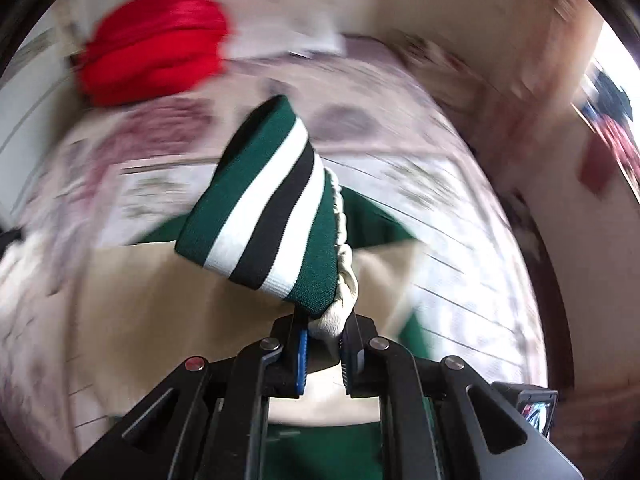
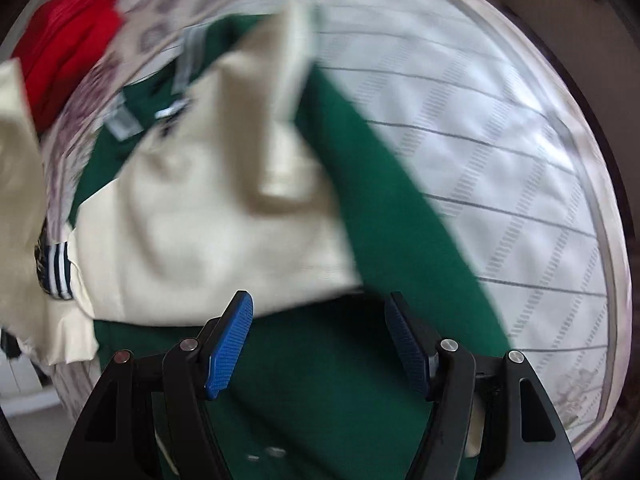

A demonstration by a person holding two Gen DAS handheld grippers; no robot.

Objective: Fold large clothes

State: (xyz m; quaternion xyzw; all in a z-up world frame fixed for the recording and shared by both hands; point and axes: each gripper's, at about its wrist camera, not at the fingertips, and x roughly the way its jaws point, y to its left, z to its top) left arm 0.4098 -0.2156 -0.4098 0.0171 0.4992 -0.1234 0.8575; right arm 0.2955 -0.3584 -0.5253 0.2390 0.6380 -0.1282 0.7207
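Left gripper (image 1: pixel 322 330) clamped on cream sleeve (image 1: pixel 340 312) right at the green-white-black striped cuff (image 1: pixel 264 204), sleeve end lifted above the bedspread (image 1: pixel 460 216). Right gripper (image 2: pixel 318 344) jaws apart, nothing between the pads, hovering over the green jacket body (image 2: pixel 304 380) on the bed. Lay sleeve flat across the body, cuff inside the outline, pin the fold line with the free gripper before letting go.

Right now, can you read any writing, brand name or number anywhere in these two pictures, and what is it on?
No text can be read in either view.
Jacket: small pale marks low on the green cloth, too blurred to read.
Jacket collar area: a greyish tag-like patch, blurred, nothing legible.
Striped cuff: stripes only, no lettering.
Small screen at the lower right of the left wrist view: a red and blue pattern, not readable.
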